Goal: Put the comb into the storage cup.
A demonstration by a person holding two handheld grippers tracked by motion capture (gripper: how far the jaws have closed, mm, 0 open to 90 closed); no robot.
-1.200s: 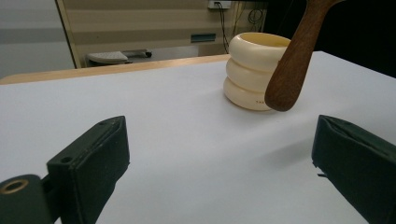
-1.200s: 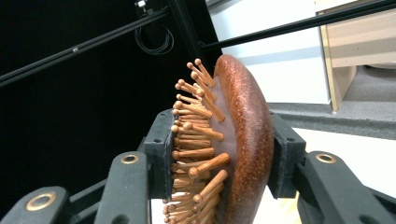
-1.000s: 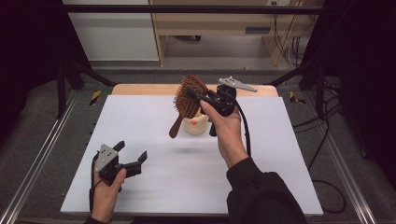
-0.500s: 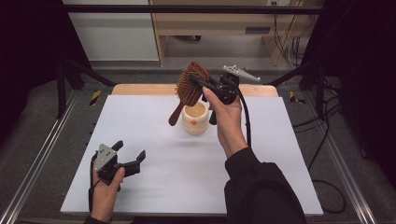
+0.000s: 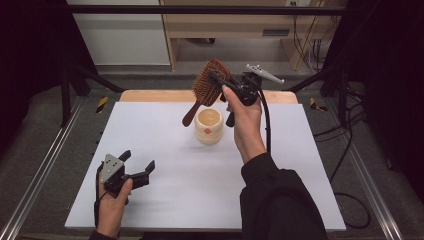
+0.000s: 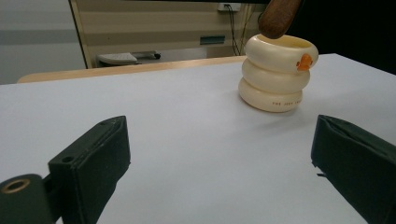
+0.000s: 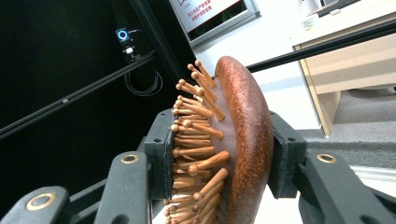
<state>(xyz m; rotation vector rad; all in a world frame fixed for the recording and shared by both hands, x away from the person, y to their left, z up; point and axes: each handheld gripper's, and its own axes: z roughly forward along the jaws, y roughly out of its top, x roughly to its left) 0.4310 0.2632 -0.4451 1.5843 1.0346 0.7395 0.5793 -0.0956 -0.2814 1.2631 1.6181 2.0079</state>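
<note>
Hairbrush [image 5: 210, 82] higher above cup [image 5: 209, 126], clenched in right tongs [image 5: 216, 79]; left tongs [image 5: 137, 167] released.

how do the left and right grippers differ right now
The left gripper is open and holds nothing; the right gripper is shut on the wooden hairbrush. The left one sits low by the white table's near edge; the right one is raised above the cream cup. Both are black and hand-held.

— Where do the cameras sit?
— One looks forward and down over the white worktop [image 5: 165, 150]. One rides low, facing the cream ringed cup [image 6: 277, 72]. The last looks upward, probably, close against the wooden hairbrush [image 7: 233, 140].
— Shared?
— Cup and brush.
</note>
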